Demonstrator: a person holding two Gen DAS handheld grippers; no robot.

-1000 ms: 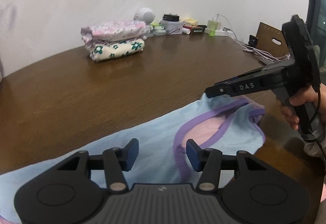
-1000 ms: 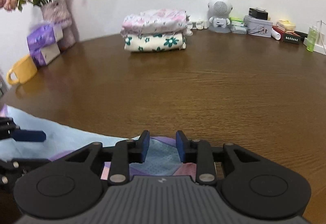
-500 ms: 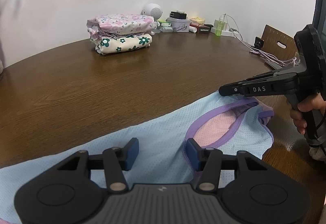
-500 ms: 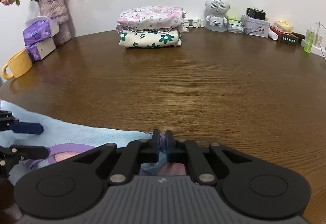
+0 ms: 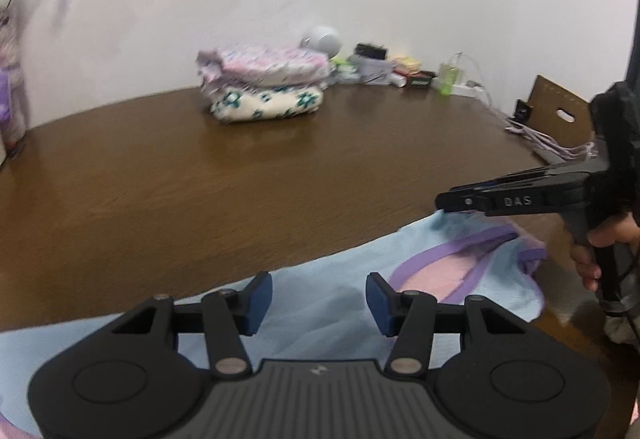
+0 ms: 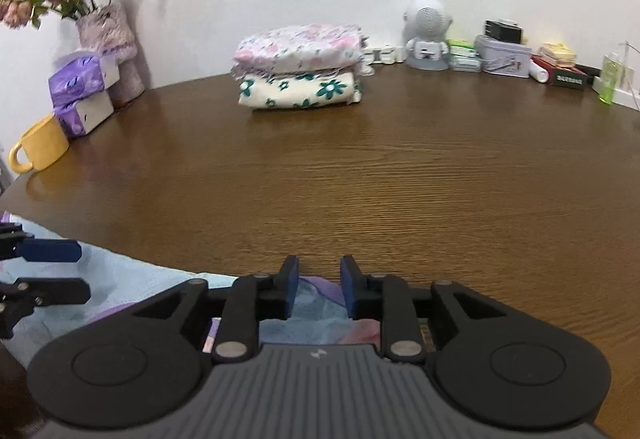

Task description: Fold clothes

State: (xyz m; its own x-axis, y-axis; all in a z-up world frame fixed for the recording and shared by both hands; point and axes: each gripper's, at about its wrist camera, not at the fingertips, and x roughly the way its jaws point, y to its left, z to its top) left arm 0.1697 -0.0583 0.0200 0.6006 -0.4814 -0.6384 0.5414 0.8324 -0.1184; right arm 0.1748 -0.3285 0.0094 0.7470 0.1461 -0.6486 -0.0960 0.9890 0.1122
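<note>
Two folded garments [image 6: 298, 69] are stacked at the table's [image 6: 400, 179] far side. One light-blue garment [image 5: 320, 303] remains unfolded at the near edge. The left gripper [image 5: 319, 297] is held half-open and empty above it; the right gripper's [image 6: 319, 289] jaws are opening over its purple-trimmed edge, nothing gripped.

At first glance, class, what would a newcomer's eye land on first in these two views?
First, the light blue garment with purple trim, spread along the near edge of the brown table, with both tools over it. The left tool stands open above the cloth; the right tool is opening, with cloth between its jaws. Next, the neat stack of folded floral clothes by the far wall.
</note>
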